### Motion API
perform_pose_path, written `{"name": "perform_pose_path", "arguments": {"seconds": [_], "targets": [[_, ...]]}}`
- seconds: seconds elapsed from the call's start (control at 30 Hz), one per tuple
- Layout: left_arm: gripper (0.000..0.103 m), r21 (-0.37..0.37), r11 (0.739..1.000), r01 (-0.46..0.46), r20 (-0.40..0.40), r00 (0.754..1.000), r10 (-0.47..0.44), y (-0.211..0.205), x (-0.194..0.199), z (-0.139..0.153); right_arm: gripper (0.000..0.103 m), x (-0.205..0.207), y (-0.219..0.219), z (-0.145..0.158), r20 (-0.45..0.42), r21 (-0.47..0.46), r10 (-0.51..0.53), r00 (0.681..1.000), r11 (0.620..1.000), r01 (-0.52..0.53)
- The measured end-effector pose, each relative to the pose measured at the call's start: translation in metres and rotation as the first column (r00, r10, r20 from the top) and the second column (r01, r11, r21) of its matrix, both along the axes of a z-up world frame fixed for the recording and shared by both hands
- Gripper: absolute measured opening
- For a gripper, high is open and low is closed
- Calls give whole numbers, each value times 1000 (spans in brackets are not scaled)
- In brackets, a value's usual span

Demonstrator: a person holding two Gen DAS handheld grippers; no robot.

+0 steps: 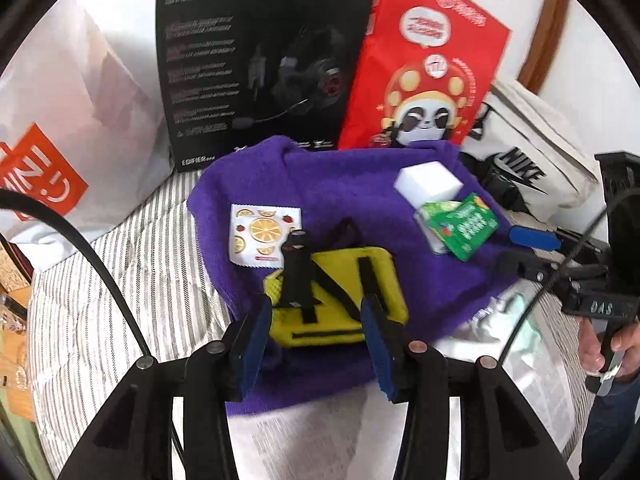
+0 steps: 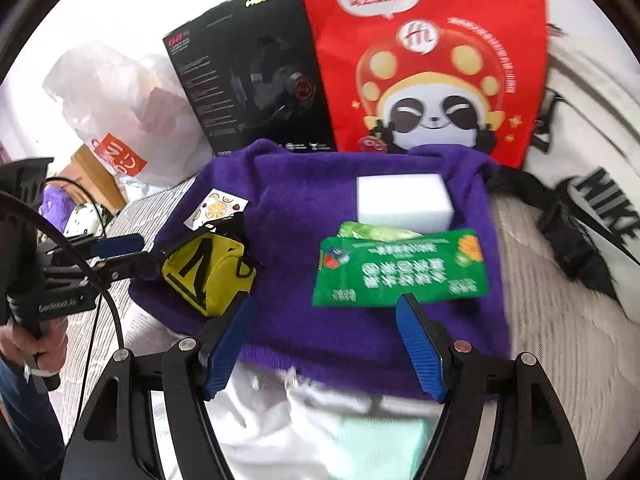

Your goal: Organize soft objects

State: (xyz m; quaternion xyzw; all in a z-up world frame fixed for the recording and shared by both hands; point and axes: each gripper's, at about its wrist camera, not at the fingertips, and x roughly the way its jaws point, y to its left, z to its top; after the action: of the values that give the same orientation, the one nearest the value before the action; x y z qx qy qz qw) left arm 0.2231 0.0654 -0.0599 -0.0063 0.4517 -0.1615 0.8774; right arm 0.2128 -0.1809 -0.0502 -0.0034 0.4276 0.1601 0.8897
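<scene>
Where the purple towel point(image 2: 304, 208) lies spread over the striped bedding point(image 1: 132, 280), four small things rest on it; a yellow pouch point(image 1: 340, 300) with black straps sits at its near left, a fruit-print sachet point(image 1: 264, 236) lies just beyond that pouch, a white sponge block point(image 2: 404, 200) sits at the far right, and a green packet point(image 2: 400, 268) lies just in front of the sponge, touching it. The left gripper point(image 1: 316, 344) hovers over the near edge of the pouch with its jaws parted; the blue pads point(image 1: 252, 352) stand either side of the pouch without pressing it, though one strap stands up just beside the left pad. The right gripper point(image 2: 324, 348) hangs above the near side of the towel, released wide with only towel between its pads, the green packet just beyond its tips. Behind the towel a black headset box point(image 2: 256, 80) and a red panda bag point(image 2: 432, 60) lean upright; a white Nike bag point(image 2: 592, 184) lies to the right; a white plastic bag point(image 1: 56, 128) with an orange logo sits at the far left.
</scene>
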Motion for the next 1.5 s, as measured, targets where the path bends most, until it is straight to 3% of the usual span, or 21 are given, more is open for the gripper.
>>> {"name": "perform_pose_path", "arguments": {"seconds": [0.27,0.57,0.7,0.9,1.13,1.17,1.23,1.27,1.3,1.33,1.5], "targets": [[54,17,998,65,32,997,-66,-16,-46,11,76,-46,-24,12,26,-10,-57,998,998,57],[54,14,992,129,-18,991,-129,-35,-86,-24,76,-88,-42,2,-7,22,-94,996,995,94],[60,6,982,189,-13,982,-189,-42,-101,-33,76,-102,-47,0,-10,33,-104,995,994,104],[68,104,950,296,5,955,-298,-59,-117,-46,76,-112,-51,-1,-11,28,-112,994,993,112],[70,155,933,325,-12,945,-327,-68,-113,-61,76,-112,-54,-4,-22,34,-119,993,992,119],[67,176,928,328,0,943,-333,-70,-113,-64,76,-112,-54,-6,-26,30,-119,993,992,119],[47,183,924,334,22,939,-344,-71,-116,-64,76,-111,-55,-7,-31,27,-121,992,992,121],[22,168,926,337,19,939,-344,-70,-115,-64,76,-111,-55,-9,-34,29,-122,992,992,123],[9,158,930,332,17,941,-339,-69,-114,-63,76,-110,-55,-10,-38,31,-122,992,992,124],[4,151,933,327,23,942,-334,-67,-114,-62,76,-110,-55,-11,-41,34,-125,991,991,126],[4,106,939,326,10,944,-329,-62,-114,-60,76,-106,-52,-16,-58,34,-116,992,992,118]]}}
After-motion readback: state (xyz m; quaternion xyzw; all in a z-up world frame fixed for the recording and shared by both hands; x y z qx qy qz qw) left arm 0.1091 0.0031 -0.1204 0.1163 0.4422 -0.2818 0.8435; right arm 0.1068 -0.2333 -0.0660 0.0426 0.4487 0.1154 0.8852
